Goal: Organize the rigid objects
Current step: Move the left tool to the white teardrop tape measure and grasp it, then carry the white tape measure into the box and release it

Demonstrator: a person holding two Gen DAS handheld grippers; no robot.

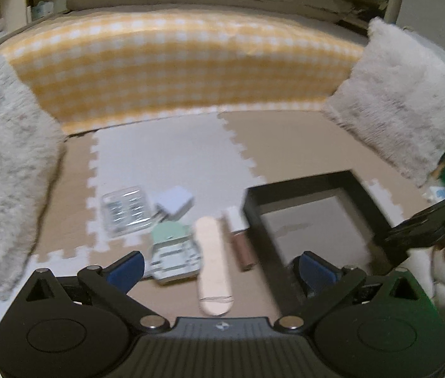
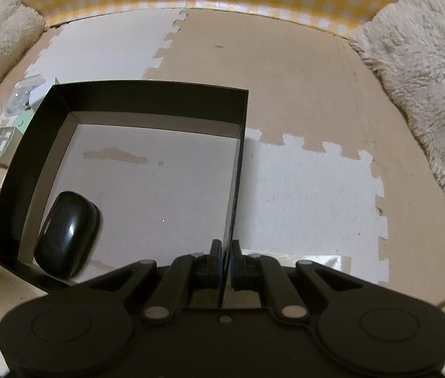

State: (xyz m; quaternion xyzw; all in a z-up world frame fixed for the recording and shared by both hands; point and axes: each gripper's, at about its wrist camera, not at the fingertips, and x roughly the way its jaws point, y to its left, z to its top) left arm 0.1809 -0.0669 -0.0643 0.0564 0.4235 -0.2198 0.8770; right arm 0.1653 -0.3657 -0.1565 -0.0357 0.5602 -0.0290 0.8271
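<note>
Left tongs (image 1: 219, 264) stood spread wide with nothing between their blue pads, hovering over small things on the foam floor mat (image 1: 165, 157) left of the black box (image 1: 304, 186). Nearest that box lay a brown tube (image 1: 241, 245), then a pale flat stick (image 1: 213, 264), a mint-green case (image 1: 173, 252), a white plug (image 1: 173, 203) and a clear plastic case (image 1: 128, 212). Right tongs (image 2: 225, 249) were clenched on the box's right wall. Inside the box, in its near left corner, sat a black mouse (image 2: 66, 234). Yellow checked cloth (image 1: 175, 63) ran behind the box.
</note>
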